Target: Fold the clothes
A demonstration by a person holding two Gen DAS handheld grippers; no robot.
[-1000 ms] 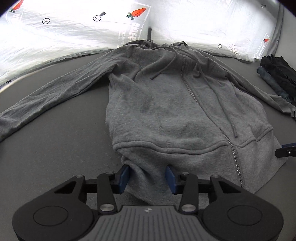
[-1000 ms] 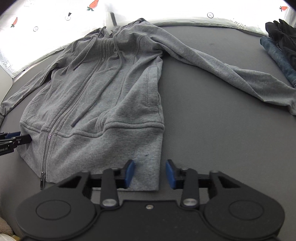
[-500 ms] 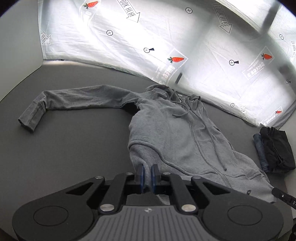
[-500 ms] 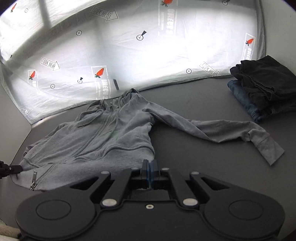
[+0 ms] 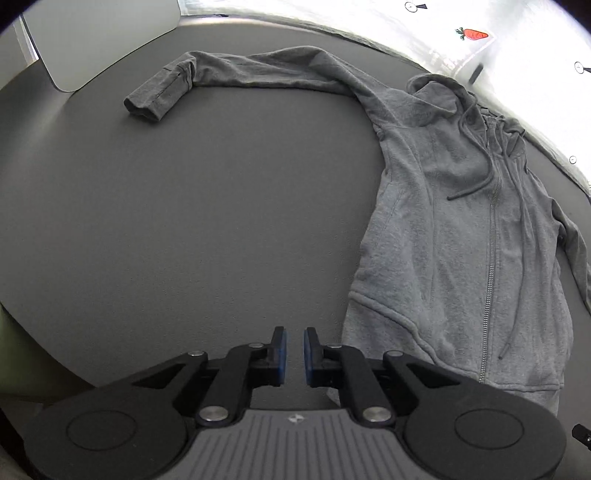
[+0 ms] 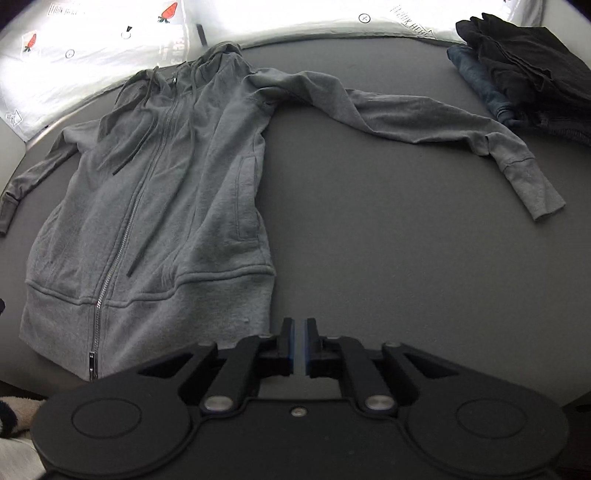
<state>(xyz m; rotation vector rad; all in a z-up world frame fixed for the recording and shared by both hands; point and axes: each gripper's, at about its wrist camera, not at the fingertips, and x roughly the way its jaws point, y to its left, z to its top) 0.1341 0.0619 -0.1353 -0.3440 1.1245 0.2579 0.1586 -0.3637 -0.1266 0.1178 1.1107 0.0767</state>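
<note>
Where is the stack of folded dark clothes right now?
In the right wrist view, the dark clothes stack sits at the table's far right, just beyond the grey hoodie's outstretched sleeve cuff.

Printed matter is found only on the white sheet (image 6: 92, 55) at the far edge of the table. "LOOK HERE" in an arrow outline is read on it (image 6: 412, 24) in the right wrist view. Carrot emblems (image 5: 474, 34) and small circled marks (image 5: 578, 67) are noted. Other lettering beside the carrots is too blurred to be read.
</note>
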